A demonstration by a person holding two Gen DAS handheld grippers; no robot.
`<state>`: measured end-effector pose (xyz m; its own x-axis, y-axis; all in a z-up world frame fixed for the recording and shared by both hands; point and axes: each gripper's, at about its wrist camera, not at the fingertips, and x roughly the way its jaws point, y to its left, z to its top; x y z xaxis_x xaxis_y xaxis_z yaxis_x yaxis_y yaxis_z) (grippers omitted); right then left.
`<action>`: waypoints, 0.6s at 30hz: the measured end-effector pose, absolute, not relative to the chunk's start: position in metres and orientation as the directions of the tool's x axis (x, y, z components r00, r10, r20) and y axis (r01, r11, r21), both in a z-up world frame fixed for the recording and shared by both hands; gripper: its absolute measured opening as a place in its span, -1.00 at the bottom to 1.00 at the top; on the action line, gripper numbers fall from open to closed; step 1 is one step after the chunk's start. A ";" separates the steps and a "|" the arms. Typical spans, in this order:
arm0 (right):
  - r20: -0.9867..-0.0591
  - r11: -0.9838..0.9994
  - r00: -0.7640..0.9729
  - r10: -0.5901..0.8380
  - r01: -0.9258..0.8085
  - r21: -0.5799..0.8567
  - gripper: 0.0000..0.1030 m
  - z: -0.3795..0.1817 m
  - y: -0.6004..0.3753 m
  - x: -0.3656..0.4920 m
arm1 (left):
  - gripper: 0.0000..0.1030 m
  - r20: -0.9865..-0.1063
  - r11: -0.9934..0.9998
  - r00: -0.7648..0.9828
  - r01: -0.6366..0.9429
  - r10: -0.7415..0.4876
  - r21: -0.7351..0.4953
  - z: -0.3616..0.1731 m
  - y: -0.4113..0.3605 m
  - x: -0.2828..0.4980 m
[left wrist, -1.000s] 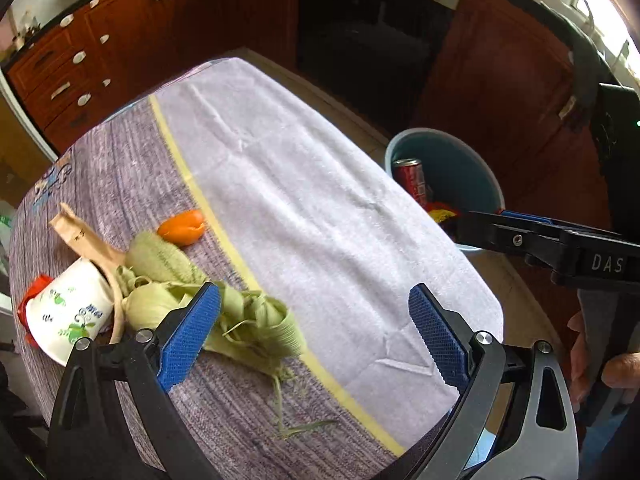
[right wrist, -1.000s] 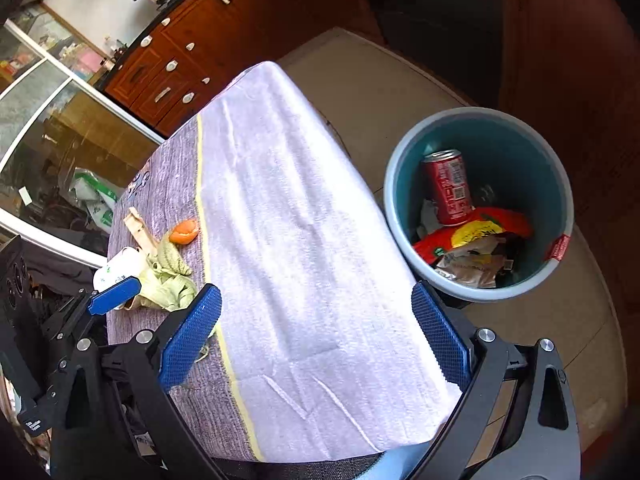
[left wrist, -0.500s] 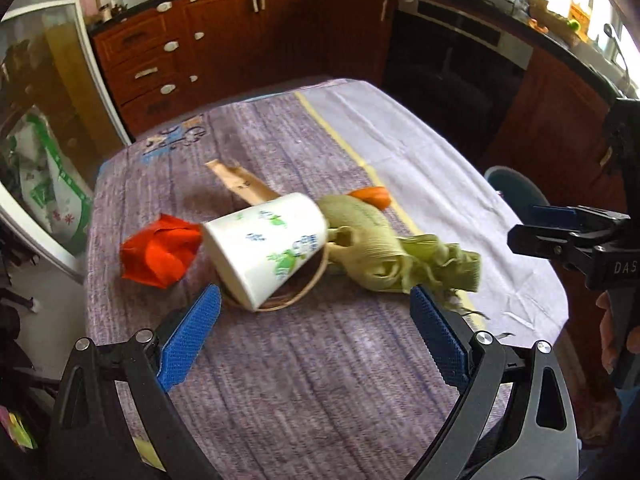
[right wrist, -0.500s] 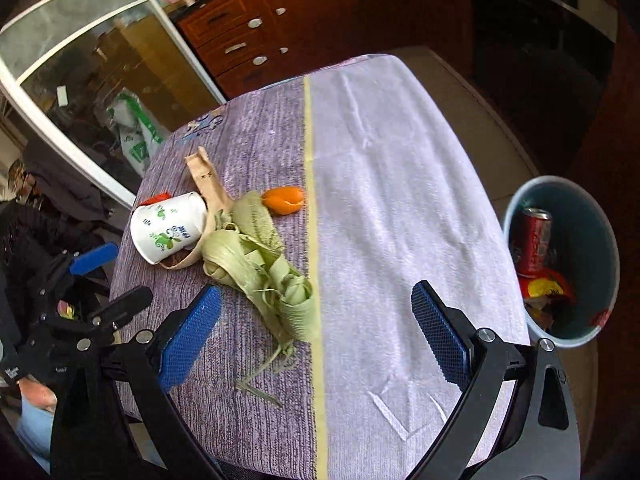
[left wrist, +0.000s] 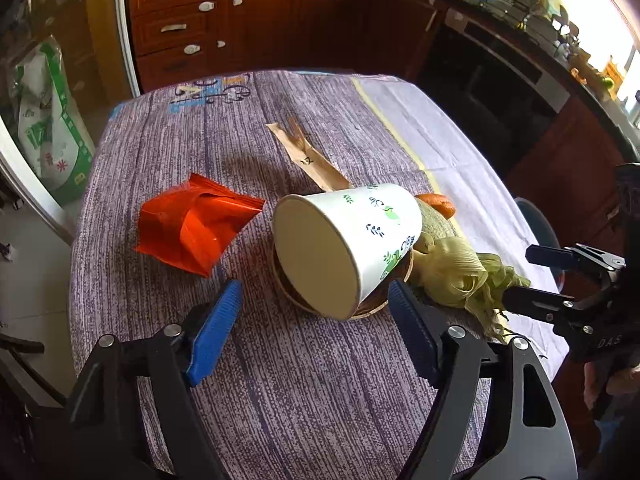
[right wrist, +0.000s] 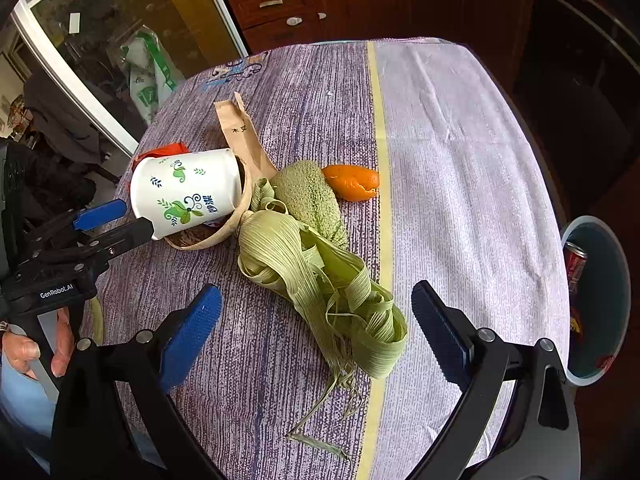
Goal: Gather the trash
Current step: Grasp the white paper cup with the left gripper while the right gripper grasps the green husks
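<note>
A white paper cup (left wrist: 348, 248) with green print lies on its side on a brown ring. Its base sits just beyond my left gripper (left wrist: 314, 326), whose jaws are closing; the pads do not touch it. A red wrapper (left wrist: 196, 228) lies to the cup's left. A brown paper sleeve (left wrist: 308, 160) lies behind it. My right gripper (right wrist: 316, 332) is open, with the tail of the corn husks (right wrist: 320, 280) between its fingers and untouched. A green rind (right wrist: 312, 196) and an orange peel (right wrist: 352, 182) lie beyond the husks. The cup (right wrist: 184, 196) rests against my left gripper (right wrist: 120, 224).
A blue-grey bin (right wrist: 600, 376) stands on the floor right of the table and holds a red can (right wrist: 574, 264) and wrappers. The purple and white tablecloth (right wrist: 460, 160) covers the table. Wooden cabinets (left wrist: 260, 20) stand behind, and a glass door (right wrist: 120, 40) is on the left.
Both grippers swung away from the bin side toward the trash pile. The cup now lies close before the left fingers, whose gap has narrowed. The husks now lie between the right fingers.
</note>
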<state>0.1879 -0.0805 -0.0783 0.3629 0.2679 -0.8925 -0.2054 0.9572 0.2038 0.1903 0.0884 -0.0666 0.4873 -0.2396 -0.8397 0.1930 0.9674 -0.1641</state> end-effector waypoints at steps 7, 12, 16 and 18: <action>-0.911 0.953 0.300 0.284 -0.191 0.234 0.78 -0.089 -0.069 0.205 | -0.59 -0.842 0.942 0.448 0.278 -0.302 -0.190 -0.071 0.067 0.202; -0.915 0.953 0.297 0.274 -0.210 0.217 0.78 -0.092 -0.057 0.211 | -0.92 -0.841 0.927 0.428 0.313 -0.331 -0.205 -0.072 0.066 0.200; -0.911 0.946 0.306 0.275 -0.253 0.201 0.78 -0.094 -0.044 0.212 | -0.92 -0.839 0.927 0.423 0.299 -0.343 -0.228 -0.072 0.074 0.200; -0.910 0.943 0.314 0.269 -0.279 0.182 0.78 -0.096 -0.036 0.212 | -0.92 -0.839 0.927 0.418 0.287 -0.350 -0.243 -0.073 0.080 0.201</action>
